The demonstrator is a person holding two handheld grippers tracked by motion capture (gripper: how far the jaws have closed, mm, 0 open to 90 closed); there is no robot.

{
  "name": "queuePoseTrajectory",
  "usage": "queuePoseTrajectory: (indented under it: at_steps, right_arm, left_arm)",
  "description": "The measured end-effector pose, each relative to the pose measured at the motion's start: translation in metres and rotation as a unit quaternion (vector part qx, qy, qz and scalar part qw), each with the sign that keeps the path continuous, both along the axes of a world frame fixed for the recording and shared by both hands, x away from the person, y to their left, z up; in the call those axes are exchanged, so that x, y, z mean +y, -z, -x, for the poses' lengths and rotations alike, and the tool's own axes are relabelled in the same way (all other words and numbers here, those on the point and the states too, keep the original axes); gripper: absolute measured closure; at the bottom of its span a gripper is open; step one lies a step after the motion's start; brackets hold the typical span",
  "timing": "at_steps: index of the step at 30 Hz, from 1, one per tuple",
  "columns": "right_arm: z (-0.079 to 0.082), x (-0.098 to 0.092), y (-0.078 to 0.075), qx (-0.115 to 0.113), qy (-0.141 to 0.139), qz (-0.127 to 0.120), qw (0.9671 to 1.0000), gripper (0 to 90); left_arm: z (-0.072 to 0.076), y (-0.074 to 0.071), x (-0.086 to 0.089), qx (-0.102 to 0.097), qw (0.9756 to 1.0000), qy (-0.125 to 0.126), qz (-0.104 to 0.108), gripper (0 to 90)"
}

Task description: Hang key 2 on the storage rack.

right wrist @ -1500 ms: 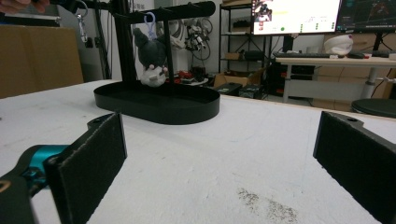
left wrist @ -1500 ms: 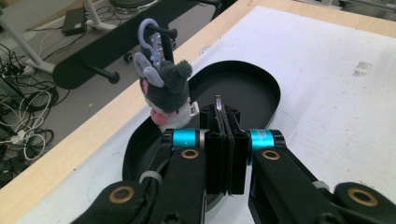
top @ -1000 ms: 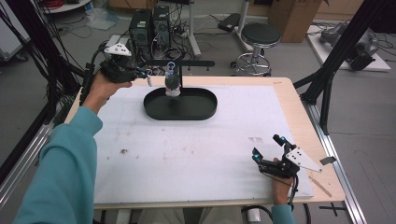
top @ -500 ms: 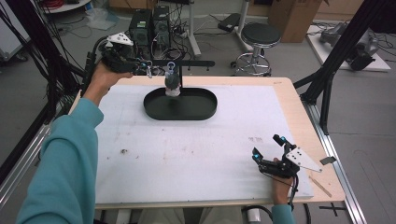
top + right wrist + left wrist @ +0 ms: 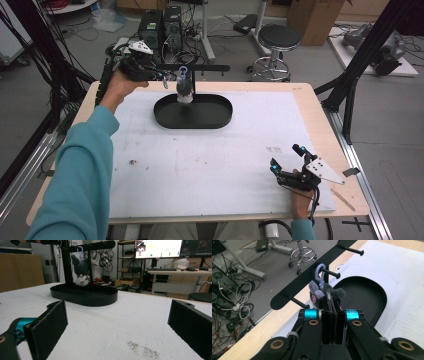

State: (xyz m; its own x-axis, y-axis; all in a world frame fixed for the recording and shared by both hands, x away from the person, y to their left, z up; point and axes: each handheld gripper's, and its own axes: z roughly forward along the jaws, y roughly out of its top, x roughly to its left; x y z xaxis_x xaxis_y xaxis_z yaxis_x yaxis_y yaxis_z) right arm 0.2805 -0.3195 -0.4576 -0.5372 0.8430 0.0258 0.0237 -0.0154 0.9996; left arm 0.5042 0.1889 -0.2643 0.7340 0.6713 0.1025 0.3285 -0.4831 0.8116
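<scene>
A dark grey plush toy (image 5: 184, 90) with a lilac clip hangs from a peg of the black rack (image 5: 210, 67), above the rack's oval tray base (image 5: 222, 119). My left gripper (image 5: 162, 78) is at the far left of the table, just left of the toy, with its jaws pressed together and nothing between them. In the left gripper view, the shut left gripper (image 5: 331, 299) points at the toy (image 5: 316, 290) hanging right in front of it. My right gripper (image 5: 285, 156) rests near the front right of the white mat, open and empty. Between the wide jaws in the right gripper view (image 5: 117, 315), the toy (image 5: 81, 271) hangs far off.
A white mat (image 5: 210, 165) covers most of the wooden table (image 5: 320, 115), with a few dark smudges (image 5: 133, 162) on it. Behind the table stand computer towers (image 5: 160, 25) with cables and a stool (image 5: 277, 40). Black frame struts (image 5: 360, 60) rise at the right.
The left hand with its shut gripper has shifted a little toward the far edge of the table, staying beside the toy. The right gripper has kept still.
</scene>
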Motion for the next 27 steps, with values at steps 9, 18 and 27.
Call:
queuePoseTrajectory:
  at_steps: [9, 18, 27]
  right_arm:
    - [0.0001, 0.0000, 0.0000, 0.000, 0.000, -0.001, 1.0000, 1.8]
    - [0.0001, 0.0001, 0.0000, 0.000, 0.000, -0.001, 1.0000, 1.8]
    - [0.0003, 0.0002, 0.0000, 0.002, 0.001, -0.001, 1.0000, 1.8]
  left_arm:
    - [-0.0043, 0.0053, 0.0018, 0.010, 0.9999, -0.004, -0.003, 88.4]
    - [-0.0081, 0.0083, 0.0006, 0.012, 0.9999, -0.010, 0.000, 88.4]
    - [-0.0092, 0.0079, 0.0060, 0.015, 0.9997, -0.019, 0.005, 88.4]
